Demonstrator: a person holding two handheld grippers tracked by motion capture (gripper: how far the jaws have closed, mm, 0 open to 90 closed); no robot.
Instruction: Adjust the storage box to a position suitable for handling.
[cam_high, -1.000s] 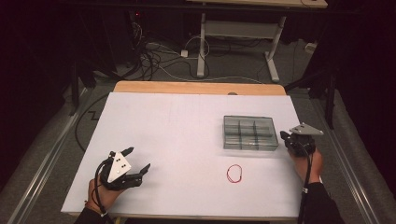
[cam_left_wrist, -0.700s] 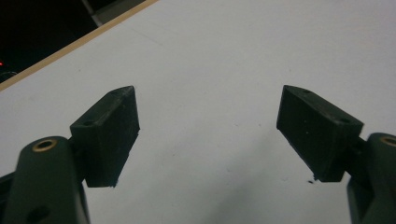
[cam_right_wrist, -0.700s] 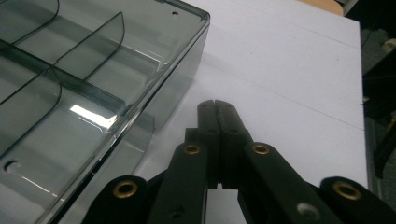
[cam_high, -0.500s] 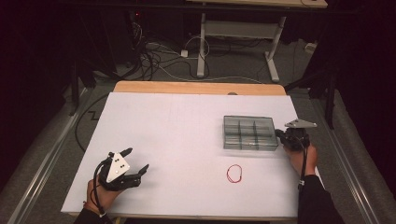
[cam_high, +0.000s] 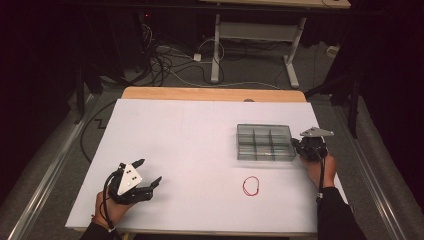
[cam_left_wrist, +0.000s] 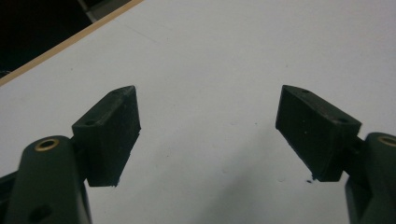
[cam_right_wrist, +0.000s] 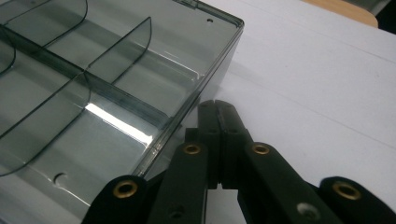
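A clear grey compartment box (cam_high: 265, 142) sits on the white table (cam_high: 200, 140) at the right. My right gripper (cam_high: 296, 145) is shut with nothing between its jaws, its tips right at the box's right wall. In the right gripper view the closed tips (cam_right_wrist: 217, 105) lie against the side of the box (cam_right_wrist: 93, 84), whose compartments look bare. A red rubber band (cam_high: 251, 185) lies on the table in front of the box. My left gripper (cam_high: 148, 171) rests near the front left, open; its pads (cam_left_wrist: 112, 130) stand wide apart over bare table.
A wooden strip (cam_high: 210, 94) runs along the table's far edge. Beyond it are cables and a desk frame (cam_high: 255, 45) on the floor. Metal rails (cam_high: 45, 170) flank the table on both sides.
My right gripper has shifted a little toward the box's right side. The left gripper has stayed where it was.
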